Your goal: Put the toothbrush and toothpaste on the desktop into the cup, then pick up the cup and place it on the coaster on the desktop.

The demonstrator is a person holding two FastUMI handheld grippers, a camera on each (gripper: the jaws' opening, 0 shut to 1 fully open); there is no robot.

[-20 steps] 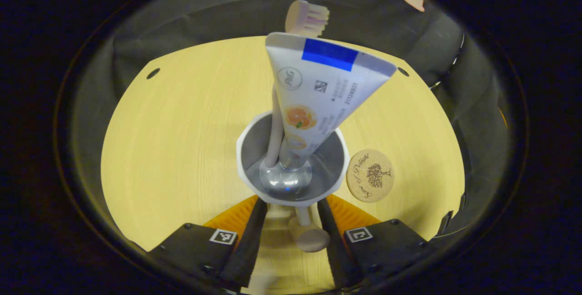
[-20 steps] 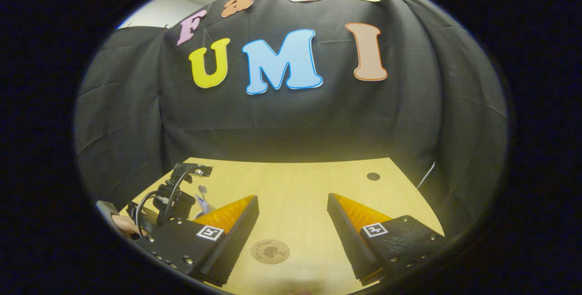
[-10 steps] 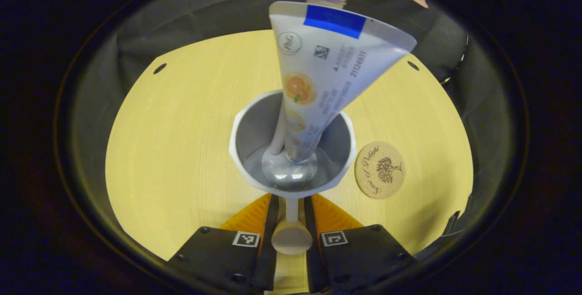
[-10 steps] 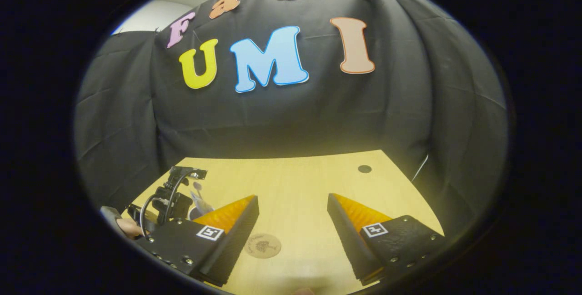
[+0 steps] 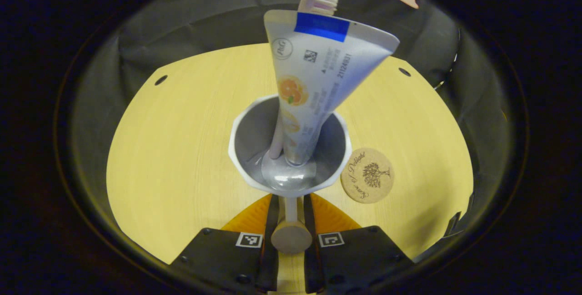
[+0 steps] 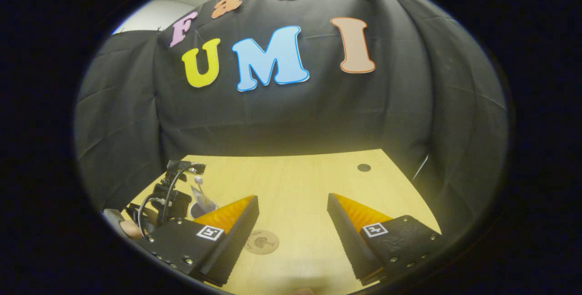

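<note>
Both fingers of the left gripper [image 5: 291, 222] are clenched on the handle of the white faceted plastic cup [image 5: 245, 167], level above the pale wooden desktop [image 5: 182, 149]. Inside stand the white toothpaste tube [image 5: 318, 77] and pale toothbrush [image 5: 318, 2]. Just right lies the round cork coaster [image 5: 367, 175]. Right gripper [image 6: 293, 222] hangs level, jaws spread, empty.

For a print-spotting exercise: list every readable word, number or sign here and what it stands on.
"Delight": on the coaster, in script beside a tree drawing; its other words are unclear.
On the toothpaste tube: a round logo, a code square and a digit string, too small to read surely.
On the left tongs, shut on the handle of the cup: square markers, no words.
</note>
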